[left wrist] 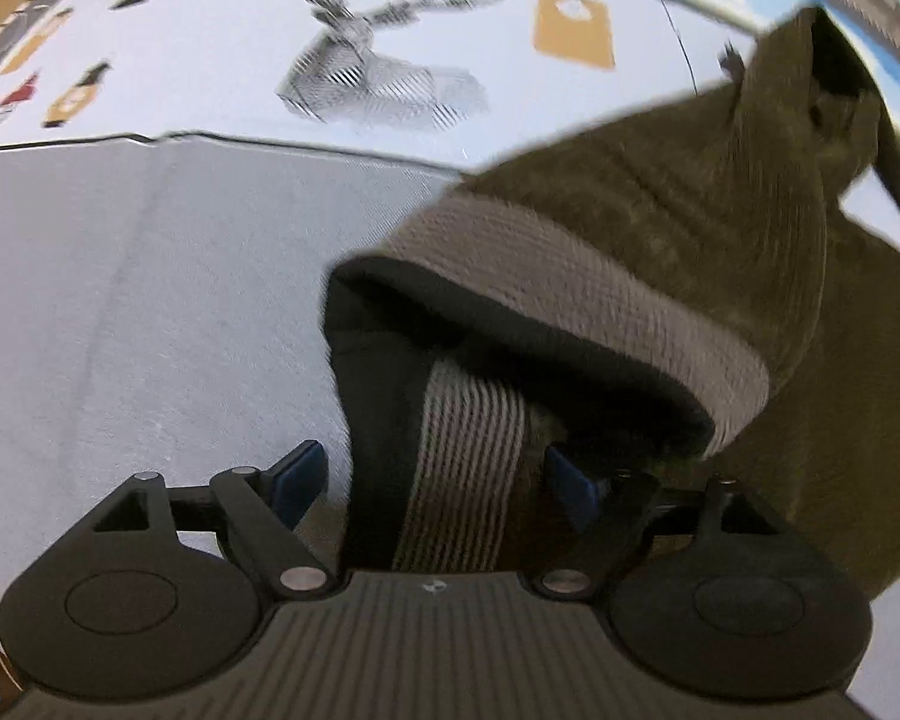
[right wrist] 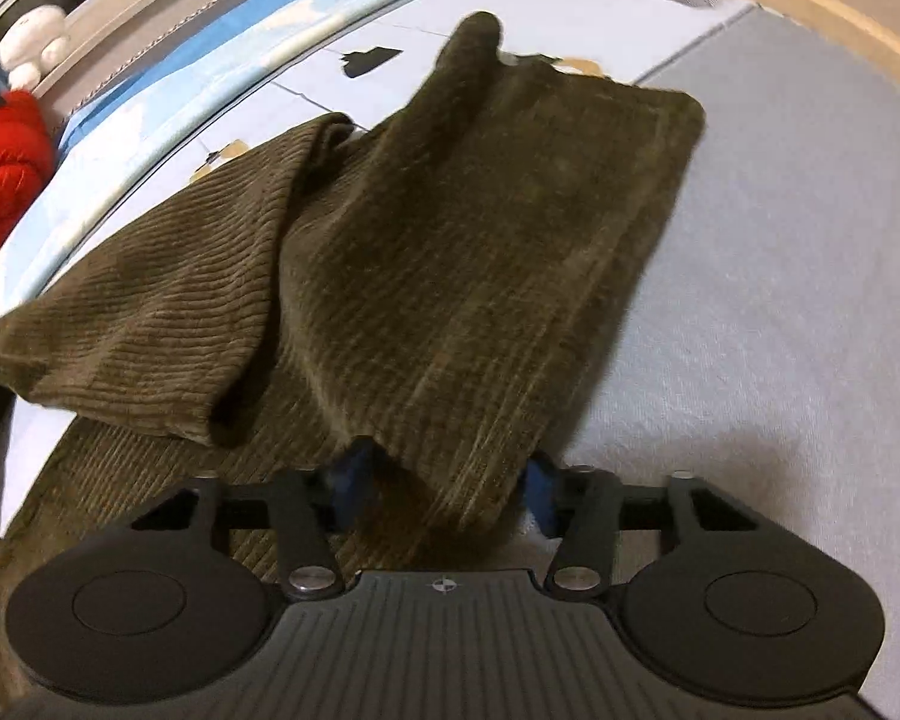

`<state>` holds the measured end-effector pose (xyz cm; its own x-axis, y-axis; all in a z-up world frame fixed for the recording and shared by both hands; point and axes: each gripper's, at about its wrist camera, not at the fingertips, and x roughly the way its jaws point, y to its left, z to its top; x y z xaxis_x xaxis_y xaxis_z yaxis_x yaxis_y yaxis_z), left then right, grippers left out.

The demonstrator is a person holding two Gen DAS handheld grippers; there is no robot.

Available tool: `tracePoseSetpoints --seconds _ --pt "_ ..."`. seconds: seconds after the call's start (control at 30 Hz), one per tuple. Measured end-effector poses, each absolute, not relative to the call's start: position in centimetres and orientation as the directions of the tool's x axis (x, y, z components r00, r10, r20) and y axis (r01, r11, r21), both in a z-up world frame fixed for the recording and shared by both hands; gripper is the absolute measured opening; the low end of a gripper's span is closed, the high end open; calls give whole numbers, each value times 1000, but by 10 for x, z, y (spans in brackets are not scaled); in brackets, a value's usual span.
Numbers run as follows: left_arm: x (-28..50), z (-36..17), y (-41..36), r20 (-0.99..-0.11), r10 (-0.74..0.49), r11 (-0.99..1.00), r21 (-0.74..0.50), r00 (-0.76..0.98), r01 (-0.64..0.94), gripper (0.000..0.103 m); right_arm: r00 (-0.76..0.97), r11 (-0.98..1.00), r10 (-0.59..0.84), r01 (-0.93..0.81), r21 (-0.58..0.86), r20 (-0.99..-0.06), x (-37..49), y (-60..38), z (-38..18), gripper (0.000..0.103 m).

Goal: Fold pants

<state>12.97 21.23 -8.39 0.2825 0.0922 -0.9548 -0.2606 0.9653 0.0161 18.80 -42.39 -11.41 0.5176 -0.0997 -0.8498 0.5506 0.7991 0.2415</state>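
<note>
The pants are olive-brown corduroy with a grey ribbed waistband. In the left wrist view the waistband end hangs between the spread blue-padded fingers of my left gripper; the jaws stand wide apart around the band, not pressed on it. In the right wrist view the pants lie partly folded on the grey mat, a leg doubled over. An edge of the cloth sits between the fingers of my right gripper, whose jaws are also apart.
A light grey mat covers the surface, with a printed reindeer sheet behind it. A red garment and plush toys lie at the far left of the right wrist view. A wooden edge curves at the right.
</note>
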Motion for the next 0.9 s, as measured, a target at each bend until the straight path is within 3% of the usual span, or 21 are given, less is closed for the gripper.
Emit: tracePoseSetpoints --seconds 0.13,0.23,0.33,0.6,0.77,0.9 --pt "126 -83 202 -938 93 983 33 333 -180 65 512 804 -129 555 213 -850 184 -423 -107 13" --pt "120 -77 199 -927 101 988 51 360 -146 46 526 825 -133 528 200 -840 175 -423 -98 10" --pt "109 -66 196 -910 100 992 62 403 -108 35 529 851 -123 492 185 -840 163 -425 -91 9" --pt "82 -43 194 -863 89 996 90 498 -22 30 461 895 -33 409 179 -887 129 -430 -87 8" --pt "68 -34 220 -864 93 995 64 494 -76 29 371 917 91 330 223 -924 119 -432 -92 8" --pt "64 -38 232 -872 171 984 129 458 -123 31 274 937 218 208 279 -937 118 -425 -96 11"
